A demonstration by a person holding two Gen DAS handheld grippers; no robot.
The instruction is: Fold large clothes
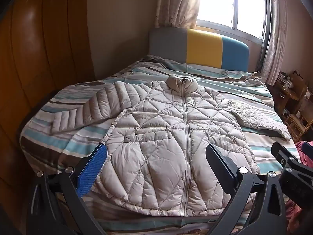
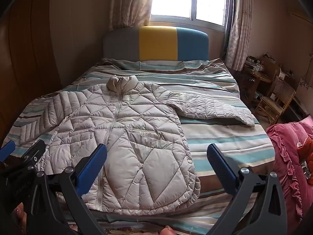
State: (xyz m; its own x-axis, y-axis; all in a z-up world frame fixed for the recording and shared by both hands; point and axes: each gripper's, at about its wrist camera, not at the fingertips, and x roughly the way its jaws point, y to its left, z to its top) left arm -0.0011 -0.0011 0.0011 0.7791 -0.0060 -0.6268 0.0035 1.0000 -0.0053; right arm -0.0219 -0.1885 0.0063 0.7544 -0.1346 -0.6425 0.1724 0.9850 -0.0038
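Left wrist view: pale grey quilted puffer jacket (image 1: 166,137) spread flat, zipped, front up, on striped teal-and-brown bedspread (image 1: 58,143), both sleeves splayed outward, collar toward tricolour headboard (image 1: 199,47). Left gripper (image 1: 156,156) poised above hem, fingers (image 1: 93,168) released, grasping nothing. Right wrist view: right gripper (image 2: 156,156) likewise spread wide and empty, over jacket's right edge and bare bedding. Folding apparently not yet begun. Likely next: pinch a sleeve near its cuff, draw across chest; slippery padded fabric, so firm, deep grip needed.
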